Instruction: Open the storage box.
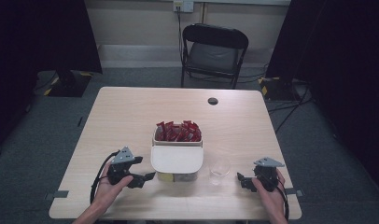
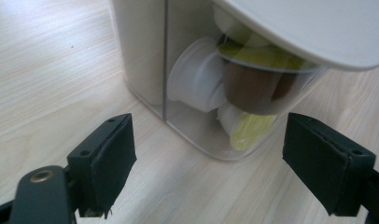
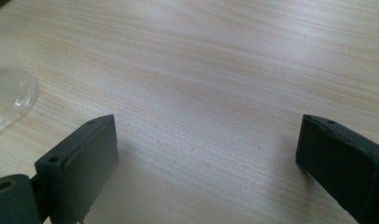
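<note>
Left gripper (image 1: 149, 177): fingers (image 2: 106, 163) spread wide, holding nothing, touching nothing. Black, flat, rubbery pads. Held in a hand (image 1: 114, 183) low over the desk (image 1: 131, 112), pointing at the box.

Right gripper (image 1: 240, 178): fingers (image 3: 82, 161) likewise spread wide and empty, over bare wood. Held in the other hand (image 1: 270, 189).

Box (image 1: 177, 161): one, rectangular with rounded corners, clear plastic walls, just ahead of the left fingers and not touching them. Two compartments. The near one is covered by a smooth white lid (image 2: 313, 28); the far one is open.

Pods (image 2: 201, 77): in the near compartment, seen through the wall between the left fingers. Small cups, white, brown and yellow-green, lying on their sides; at least three, exact count cannot be told.

Sachets (image 1: 178, 131): red, standing packed in the far compartment; too many and too small to count.

Cup (image 1: 219, 169): one, clear plastic, round, on the desk between the box and the right fingers, near both, apart from each. Its rim edge shows left of the right fingers.

Desk: one, pale wood grain, one dark round grommet (image 1: 213, 101) far beyond both grippers.

Chair (image 1: 214, 52): one, black, folding, behind the desk.
</note>
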{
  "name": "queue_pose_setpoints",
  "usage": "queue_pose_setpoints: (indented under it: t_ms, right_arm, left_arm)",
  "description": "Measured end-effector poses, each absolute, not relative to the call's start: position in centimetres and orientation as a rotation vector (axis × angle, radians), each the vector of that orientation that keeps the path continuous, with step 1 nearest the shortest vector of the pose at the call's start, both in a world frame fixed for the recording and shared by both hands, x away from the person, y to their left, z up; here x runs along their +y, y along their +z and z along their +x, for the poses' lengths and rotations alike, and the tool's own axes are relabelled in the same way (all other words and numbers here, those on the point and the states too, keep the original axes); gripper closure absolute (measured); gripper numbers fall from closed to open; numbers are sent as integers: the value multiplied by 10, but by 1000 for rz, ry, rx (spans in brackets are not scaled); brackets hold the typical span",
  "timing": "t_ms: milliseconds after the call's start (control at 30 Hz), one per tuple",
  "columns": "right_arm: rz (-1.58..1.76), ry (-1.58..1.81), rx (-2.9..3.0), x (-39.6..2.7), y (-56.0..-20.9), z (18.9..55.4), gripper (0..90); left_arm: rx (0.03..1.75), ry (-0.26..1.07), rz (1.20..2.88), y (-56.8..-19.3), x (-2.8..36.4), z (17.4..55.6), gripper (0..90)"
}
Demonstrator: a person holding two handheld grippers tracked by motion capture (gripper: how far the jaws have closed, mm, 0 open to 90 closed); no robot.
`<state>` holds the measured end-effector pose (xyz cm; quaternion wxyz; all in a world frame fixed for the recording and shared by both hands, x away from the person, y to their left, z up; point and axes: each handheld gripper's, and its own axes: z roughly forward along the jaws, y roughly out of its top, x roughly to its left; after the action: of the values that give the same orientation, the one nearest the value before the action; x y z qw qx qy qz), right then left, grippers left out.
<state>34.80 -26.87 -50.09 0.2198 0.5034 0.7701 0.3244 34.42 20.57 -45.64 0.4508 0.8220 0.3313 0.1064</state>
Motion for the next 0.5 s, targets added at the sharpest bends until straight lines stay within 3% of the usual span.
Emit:
queue_pose_setpoints:
  t_ms: [500]
  right_arm:
    - [1390, 898, 2131, -269, -501, 348, 52]
  left_arm:
    - [773, 246, 1999, -450, 199, 347, 144]
